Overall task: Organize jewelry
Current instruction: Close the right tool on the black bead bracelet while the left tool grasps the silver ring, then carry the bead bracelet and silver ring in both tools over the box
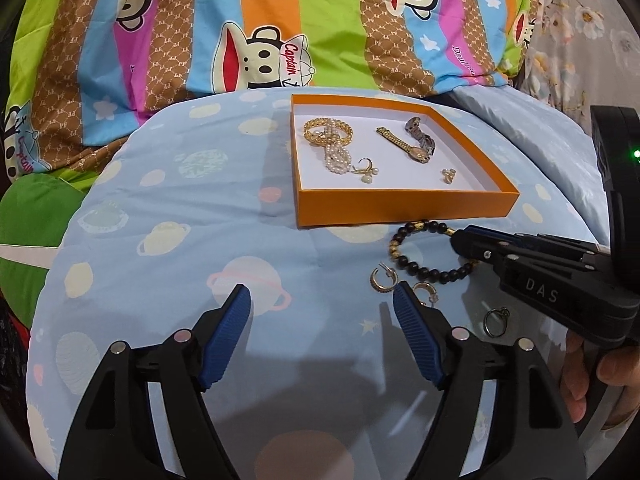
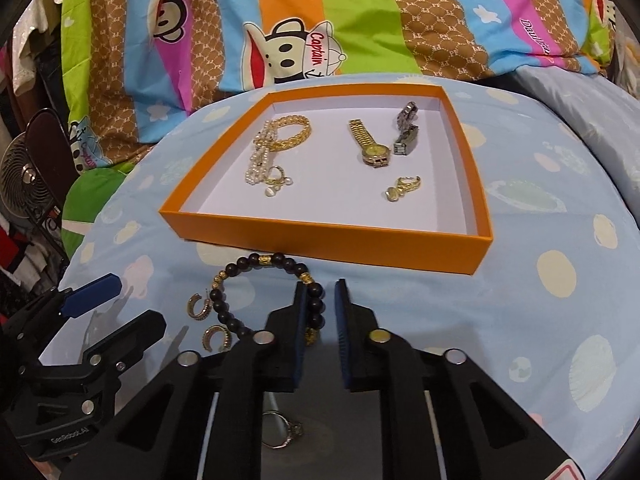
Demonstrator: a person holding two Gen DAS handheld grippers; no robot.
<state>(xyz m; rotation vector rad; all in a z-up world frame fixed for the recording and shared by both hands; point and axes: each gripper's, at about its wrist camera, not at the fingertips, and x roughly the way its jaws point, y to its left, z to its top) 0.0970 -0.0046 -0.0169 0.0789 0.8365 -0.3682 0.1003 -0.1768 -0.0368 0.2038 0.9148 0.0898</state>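
Pale-blue quilted bedding printed with planets [image 1: 160, 200] covers the bed, and behind it lies a bright striped blanket with cartoon monkeys [image 1: 280, 20]. At the far left of the right wrist view stands a small round fan [image 2: 28, 184] beside hanging clothes.

A shallow orange cardboard box with a white floor [image 1: 400, 210] sits on the quilt. It holds a gold chain bracelet [image 1: 328, 130], a strand of white pearls [image 1: 338, 158], a gold link wristwatch [image 1: 404, 144], a dark metal watch [image 1: 422, 134] and a few small gold earrings.

The left gripper [image 1: 322, 292] slants down over the quilt, its blue pads spread wide with nothing between them. The right gripper [image 2: 320, 284], held by a bare hand [image 1: 592, 380], also slants down, just in front of the box's near wall. Its jaws are pressed together, pinching the strand of a black bead bracelet with gold accent beads [image 1: 420, 268]. The rest of that bracelet lies in a loop on the quilt, just outside the box.

Two gold hoop earrings [image 1: 378, 278] [image 1: 422, 288] lie beside the loop (one right at the left gripper's right pad). A silver ring with a small setting [image 1: 496, 322] rests nearer the camera, under the right gripper.
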